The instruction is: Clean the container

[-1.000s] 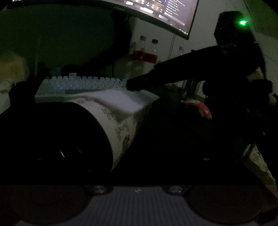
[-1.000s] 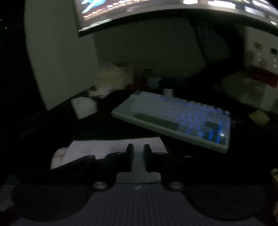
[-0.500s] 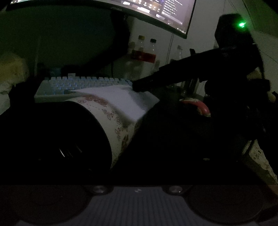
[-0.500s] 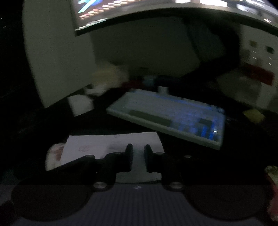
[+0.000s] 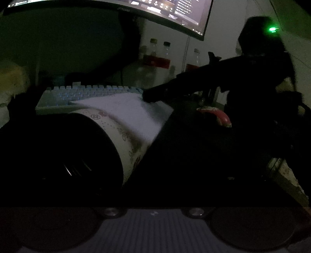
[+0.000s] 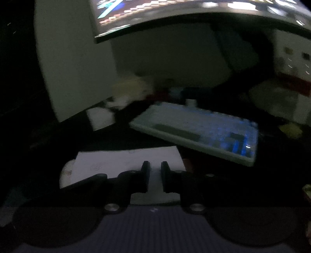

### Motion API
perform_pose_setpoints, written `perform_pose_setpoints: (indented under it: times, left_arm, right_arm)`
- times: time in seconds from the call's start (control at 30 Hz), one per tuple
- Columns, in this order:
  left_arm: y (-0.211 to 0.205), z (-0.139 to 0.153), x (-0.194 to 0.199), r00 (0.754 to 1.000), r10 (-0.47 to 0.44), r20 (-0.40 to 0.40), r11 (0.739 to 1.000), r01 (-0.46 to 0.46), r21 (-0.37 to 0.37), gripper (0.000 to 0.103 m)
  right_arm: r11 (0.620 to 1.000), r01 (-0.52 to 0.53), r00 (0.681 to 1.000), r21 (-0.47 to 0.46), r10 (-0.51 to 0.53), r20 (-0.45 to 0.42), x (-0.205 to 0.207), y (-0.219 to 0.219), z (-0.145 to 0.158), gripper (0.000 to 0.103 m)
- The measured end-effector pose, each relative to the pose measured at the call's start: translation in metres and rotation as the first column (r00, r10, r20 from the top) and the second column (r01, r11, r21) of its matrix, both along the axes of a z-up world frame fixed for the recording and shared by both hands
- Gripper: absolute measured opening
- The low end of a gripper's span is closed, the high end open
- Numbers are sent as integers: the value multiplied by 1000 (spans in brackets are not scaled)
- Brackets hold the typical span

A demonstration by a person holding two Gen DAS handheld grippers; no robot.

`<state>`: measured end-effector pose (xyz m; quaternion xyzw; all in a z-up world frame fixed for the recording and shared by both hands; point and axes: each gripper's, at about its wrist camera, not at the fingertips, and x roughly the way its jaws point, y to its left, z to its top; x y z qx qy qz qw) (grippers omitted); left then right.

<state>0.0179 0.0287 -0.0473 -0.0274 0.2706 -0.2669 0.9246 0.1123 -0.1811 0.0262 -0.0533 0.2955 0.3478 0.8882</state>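
Observation:
The container (image 5: 124, 144) is a pale cylinder with a red flower print and a dark open mouth, lying on its side close in the left wrist view. My left gripper's fingers are lost in the dark around it. A white cloth (image 5: 128, 111) lies over the container's top. My right gripper (image 6: 155, 175) is shut on the cloth (image 6: 124, 161) and presses it on the container, whose end (image 6: 66, 173) shows at the left. In the left wrist view the right gripper (image 5: 149, 95) reaches in from the right.
A backlit pale keyboard (image 5: 81, 95) (image 6: 198, 134) lies just behind the container. A curved monitor (image 5: 120, 11) hangs above. Several bottles (image 5: 159, 58) stand at the back. A red and white object (image 5: 219, 114) lies to the right.
My right gripper and the cloth have slid along the top of the container, away from its mouth. The container has stayed in place.

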Motion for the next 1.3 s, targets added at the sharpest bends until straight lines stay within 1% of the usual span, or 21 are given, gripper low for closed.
perform_pose_setpoints:
  times: [0.07,0.1,0.13,0.2,0.27,0.33,0.43,0.5,0.6,0.67,0.73,0.8,0.87,0.97,1.03,1.1,1.23,1.3]
  left_arm:
    - [0,0,0,1000,-3,-2,1000,3,-1,102]
    - [1,0,0,1000,-5,-3,1000,5,-1,102]
    - [1,0,0,1000,-8,-3,1000,8,-3,102]
    - [2,0,-1,1000,-16,-4,1000,16,-12,102]
    - [2,0,-2,1000,-18,-4,1000,18,-13,102]
    - [1,0,-2,1000,-19,-3,1000,19,-13,102]
    - [1,0,-3,1000,-22,-2,1000,22,-11,102]
    - [2,0,-3,1000,-25,-1,1000,25,-12,102]
    - [2,0,-2,1000,-24,2,1000,24,-13,102]
    - [2,0,-2,1000,-24,2,1000,24,-13,102]
    - [3,0,-1,1000,-26,0,1000,26,-19,102]
    - [4,-1,0,1000,-25,-1,999,25,-29,102]
    - [5,-1,0,1000,-19,-2,999,19,-38,102]
    - [4,-1,3,1000,0,-4,999,0,-37,103]
    - [4,-1,5,1000,15,-2,1000,-15,-25,103]
    - [3,-1,7,1000,25,-1,1000,-25,-16,103]
    - [6,0,12,999,39,-10,999,-39,-14,103]
    - [8,1,16,999,43,-20,999,-44,-18,103]
  right_arm:
    - [1000,15,1000,3,-15,-12,0,-3,1,15]
    - [1000,3,1000,-6,-3,0,-4,0,2,15]
    - [1000,-24,1000,-6,25,8,-10,2,2,15]
    - [994,-113,994,10,113,11,-22,7,2,15]
    - [987,-158,987,7,158,30,-28,9,1,14]
    - [991,-131,991,13,131,22,-22,3,1,14]
    - [1000,3,1000,2,-3,5,-4,-12,1,14]
    - [1000,29,1000,0,-29,-4,-1,-17,1,15]
    - [1000,-19,1000,-4,19,12,-14,-9,1,15]
    - [994,-103,995,17,103,5,-27,-2,2,15]
    - [987,-162,987,8,161,25,-38,5,2,15]
    - [985,-170,985,-5,170,43,-40,8,1,14]
    - [991,-136,991,16,135,20,-30,2,0,13]
    - [1000,-13,1000,4,13,24,-11,-7,-3,13]
    - [1000,6,1000,15,-6,8,-7,-9,-2,14]
    - [1000,-21,999,3,21,27,-14,-1,-1,14]
    - [987,-158,987,13,157,37,-31,20,-1,14]
    - [986,-166,985,12,166,47,-31,23,-2,14]
